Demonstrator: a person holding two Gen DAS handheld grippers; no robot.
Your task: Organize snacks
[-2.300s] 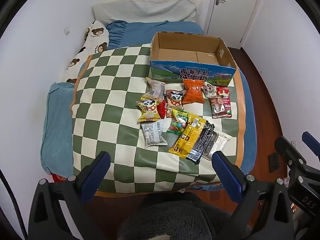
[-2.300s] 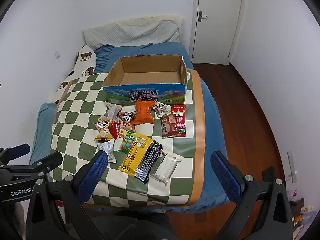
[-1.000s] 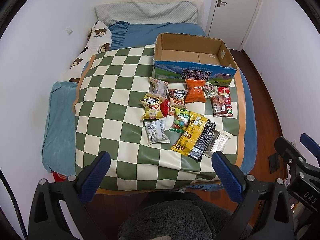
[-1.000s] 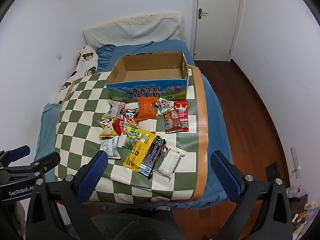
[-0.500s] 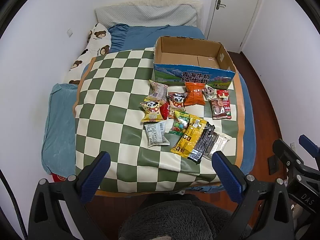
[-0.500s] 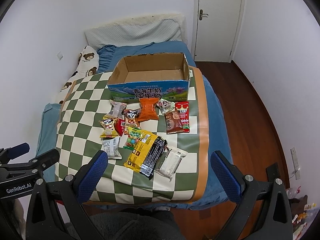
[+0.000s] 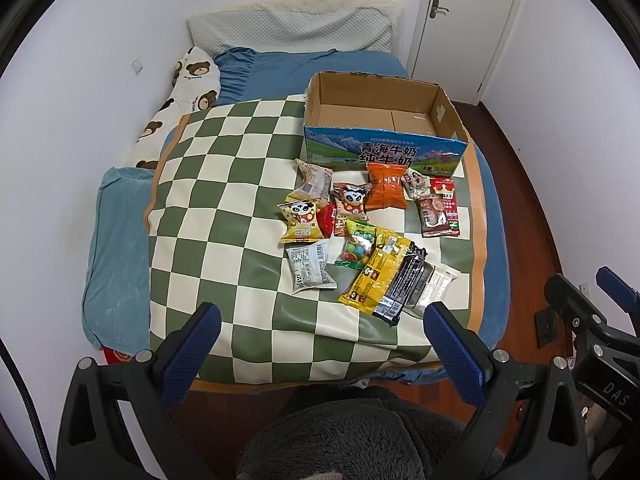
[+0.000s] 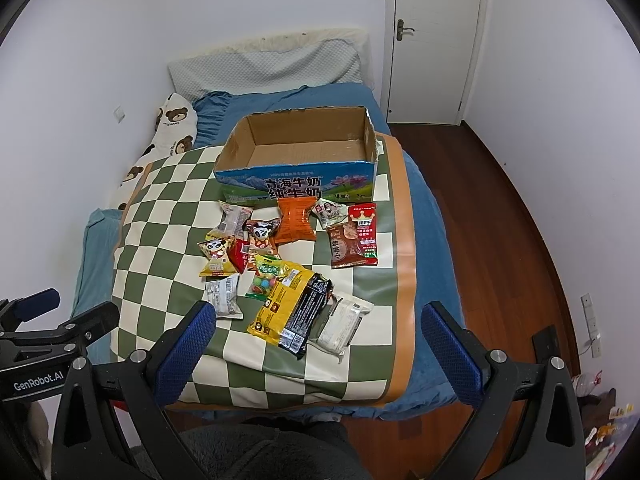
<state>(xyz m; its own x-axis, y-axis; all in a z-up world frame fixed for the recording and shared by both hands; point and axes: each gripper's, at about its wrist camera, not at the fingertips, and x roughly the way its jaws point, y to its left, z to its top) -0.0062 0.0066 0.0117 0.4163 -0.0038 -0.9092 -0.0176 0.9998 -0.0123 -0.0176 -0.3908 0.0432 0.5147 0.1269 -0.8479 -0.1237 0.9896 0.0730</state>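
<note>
Several snack packets lie on a green-and-cream checked mat [image 7: 224, 184] [image 8: 160, 216] on a bed. Among them are an orange bag [image 7: 385, 192] [image 8: 296, 220], a yellow panda bag [image 7: 301, 220] [image 8: 216, 256], a long yellow packet [image 7: 374, 272] [image 8: 280, 304] and a red-brown packet [image 7: 438, 214] [image 8: 354, 240]. An open cardboard box [image 7: 384, 152] [image 8: 296, 184] stands empty behind them. My left gripper [image 7: 320, 344] and right gripper [image 8: 320, 340] both hang open in front of the bed's foot, well short of the snacks, holding nothing.
A grey pillow [image 7: 288, 32] [image 8: 264, 68] and a bear-print pillow [image 7: 192, 84] [image 8: 172, 128] lie at the head of the blue bed. White walls close in on the left. Wooden floor [image 8: 500, 216] and a white door [image 8: 436, 40] are to the right. A grey fuzzy garment [image 7: 348, 440] fills the bottom.
Both grippers have drawn slightly back and up from the bed, so the mat and snacks look a little smaller and farther. Nothing on the bed has moved.
</note>
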